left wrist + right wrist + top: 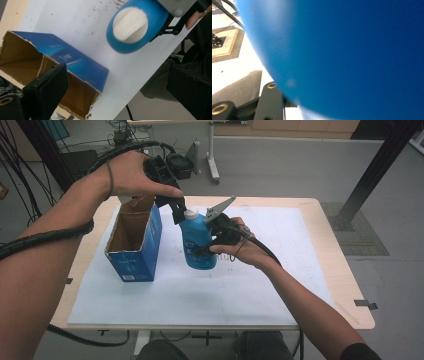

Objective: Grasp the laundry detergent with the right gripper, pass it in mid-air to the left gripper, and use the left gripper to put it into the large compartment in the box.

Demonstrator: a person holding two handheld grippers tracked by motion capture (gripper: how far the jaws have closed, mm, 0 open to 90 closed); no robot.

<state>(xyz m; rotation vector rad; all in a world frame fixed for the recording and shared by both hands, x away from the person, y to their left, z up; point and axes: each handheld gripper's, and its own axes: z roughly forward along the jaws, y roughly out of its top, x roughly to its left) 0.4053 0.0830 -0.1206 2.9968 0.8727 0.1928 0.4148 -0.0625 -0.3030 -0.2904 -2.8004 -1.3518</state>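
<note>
You are clamping your right gripper (212, 237) on the upright blue bottle (198, 242), which is standing just right of the open box (135, 240) on the worktop (280, 250). Your left gripper (177, 215), jaws standing apart, is hovering beside the bottle's white cap (190, 213).

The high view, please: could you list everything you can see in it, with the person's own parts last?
Bottle: one, blue with a white cap, upright near the table's middle, right of the box.
Box: one, blue cardboard, top torn open, standing on the paper's left part.
Paper sheet: one, white, covering most of the table.
Table: one, light wood.
Black frame post: one, at the far right.
Left gripper: one, black, above the box and bottle, fingers pointing down.
Right gripper: one, black, shut on the bottle's side.
Forearms: two, entering from below.
</note>
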